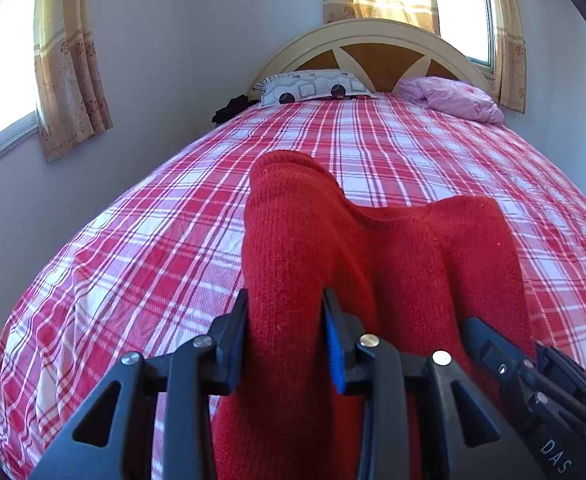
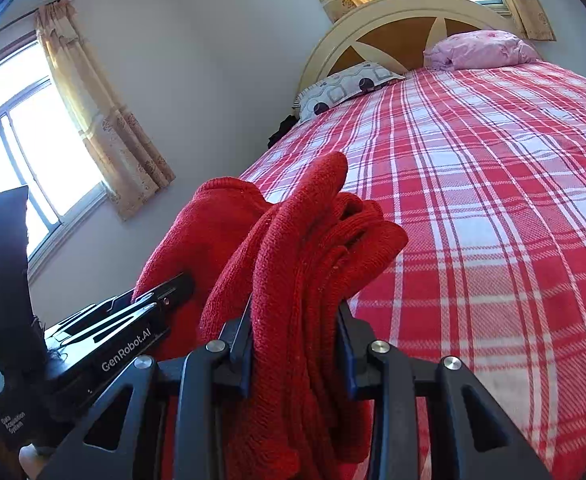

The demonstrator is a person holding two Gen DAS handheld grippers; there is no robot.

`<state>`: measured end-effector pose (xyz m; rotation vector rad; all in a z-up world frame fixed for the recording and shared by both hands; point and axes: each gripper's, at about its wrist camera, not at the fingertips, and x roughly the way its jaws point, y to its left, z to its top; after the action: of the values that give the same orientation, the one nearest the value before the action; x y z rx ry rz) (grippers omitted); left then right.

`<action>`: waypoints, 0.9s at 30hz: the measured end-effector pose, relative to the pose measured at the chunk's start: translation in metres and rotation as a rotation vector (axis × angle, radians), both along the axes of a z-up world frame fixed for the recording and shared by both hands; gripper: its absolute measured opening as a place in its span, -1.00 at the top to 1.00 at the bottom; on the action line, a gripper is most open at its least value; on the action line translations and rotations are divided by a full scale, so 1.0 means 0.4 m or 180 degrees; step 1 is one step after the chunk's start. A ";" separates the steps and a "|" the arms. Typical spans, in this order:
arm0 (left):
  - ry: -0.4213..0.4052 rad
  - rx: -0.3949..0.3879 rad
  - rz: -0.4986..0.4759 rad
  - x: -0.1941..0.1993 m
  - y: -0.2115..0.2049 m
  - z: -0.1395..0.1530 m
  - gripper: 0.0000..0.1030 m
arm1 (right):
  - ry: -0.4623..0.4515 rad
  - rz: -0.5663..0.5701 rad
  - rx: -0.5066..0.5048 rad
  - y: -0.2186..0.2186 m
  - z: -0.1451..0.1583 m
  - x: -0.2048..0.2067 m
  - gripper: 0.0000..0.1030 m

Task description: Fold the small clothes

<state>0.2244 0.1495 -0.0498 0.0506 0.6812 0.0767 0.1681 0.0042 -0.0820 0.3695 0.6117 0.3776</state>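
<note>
Both grippers have hold of the same red knitted garment [image 1: 333,248], lifted clear above the near end of the bed [image 1: 433,148]. The left gripper [image 1: 285,308] has its fingers [image 1: 240,320] pinched narrow on one thick fold of the knit, and the cloth rises in a hump ahead of it, blocking much of the bedspread from that side. The right gripper [image 2: 295,320] sits just beside it, its fingers [image 2: 241,320] clamped on a bunched stack of several layers of the red wool, which hangs down below them. Seen from the right wrist view, the left gripper's black body pokes into the garment from the left, nearly touching it. The bed wears a red and white plaid cover, smooth beyond the garment. At the far end, against the arched cream headboard [image 1: 373,30], lie a patterned grey pillow [image 1: 313,86] and a crumpled pink cloth [image 1: 453,98], well apart from the work. Tan curtains [image 1: 67,68] hang at the bright windows.
</note>
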 end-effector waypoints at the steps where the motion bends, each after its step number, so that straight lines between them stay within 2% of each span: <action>1: 0.0026 0.0009 0.0003 0.011 -0.001 -0.008 0.32 | 0.0018 -0.0026 -0.0017 0.000 -0.008 0.009 0.33; 4: 0.0145 0.0015 0.0007 0.047 -0.002 -0.041 0.39 | 0.0133 -0.0101 -0.0088 -0.003 -0.042 0.042 0.34; 7: 0.0198 0.0190 0.0104 0.070 -0.003 -0.072 0.79 | 0.0337 -0.0152 -0.0145 -0.012 -0.088 0.078 0.34; 8: 0.0239 0.0215 0.0129 0.078 -0.001 -0.081 0.76 | 0.0432 -0.0176 -0.0097 -0.020 -0.102 0.089 0.34; 13: 0.0363 0.0138 0.0264 0.094 0.019 -0.117 0.53 | 0.0661 -0.0143 0.0157 -0.050 -0.136 0.120 0.28; 18: 0.0341 0.0281 0.0293 0.089 0.011 -0.134 0.35 | 0.0718 -0.0119 0.0216 -0.057 -0.145 0.116 0.21; 21: 0.0340 0.0273 0.0375 0.086 0.026 -0.134 -0.05 | 0.0717 -0.0085 0.0148 -0.061 -0.140 0.108 0.20; 23: 0.0382 0.0161 0.0424 0.086 0.051 -0.135 -0.37 | 0.0664 -0.0095 0.0052 -0.064 -0.129 0.091 0.20; 24: 0.0413 0.0061 0.0437 0.085 0.066 -0.136 -0.44 | 0.0643 -0.0110 0.0031 -0.066 -0.125 0.082 0.20; 26: 0.0468 -0.0090 0.0487 0.078 0.089 -0.141 -0.71 | 0.0487 -0.0215 -0.0164 -0.067 -0.099 0.045 0.20; 27: 0.0477 -0.0125 0.0509 0.072 0.096 -0.143 -0.73 | 0.0400 -0.0271 -0.0289 -0.062 -0.085 0.028 0.20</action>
<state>0.2534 0.1879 -0.1070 -0.0364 0.8357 0.2147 0.1795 -0.0207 -0.1161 0.3327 0.7309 0.2453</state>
